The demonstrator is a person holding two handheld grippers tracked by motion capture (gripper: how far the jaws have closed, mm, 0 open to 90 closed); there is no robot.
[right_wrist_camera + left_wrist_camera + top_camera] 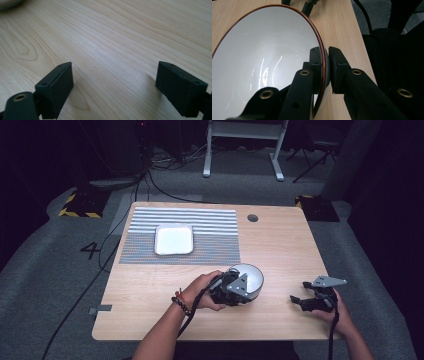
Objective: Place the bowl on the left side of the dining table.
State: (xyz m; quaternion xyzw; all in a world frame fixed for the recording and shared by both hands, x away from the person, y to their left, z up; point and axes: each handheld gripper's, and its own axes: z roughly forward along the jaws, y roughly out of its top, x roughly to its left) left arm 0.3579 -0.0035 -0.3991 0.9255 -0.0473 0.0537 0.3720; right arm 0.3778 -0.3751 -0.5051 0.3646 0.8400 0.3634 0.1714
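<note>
A white bowl [251, 276] with a thin brown rim stands on the wooden table [280, 245], right of centre near the front. My left gripper [231, 289] is shut on the bowl's near rim. In the left gripper view the rim of the bowl [262, 62] is pinched between the two black jaws, one inside and one outside, by my left gripper [325, 58]. My right gripper [299, 300] rests low over the table at the front right, open, with bare wood between its fingers [56, 82]. A white square plate [174, 239] lies on the striped placemat [210, 245].
The grey-and-white striped placemat covers the table's far left. A round cable hole [252, 217] sits near the far edge. Cables trail over the grey floor to the left, and a white desk frame [245, 145] stands beyond the table.
</note>
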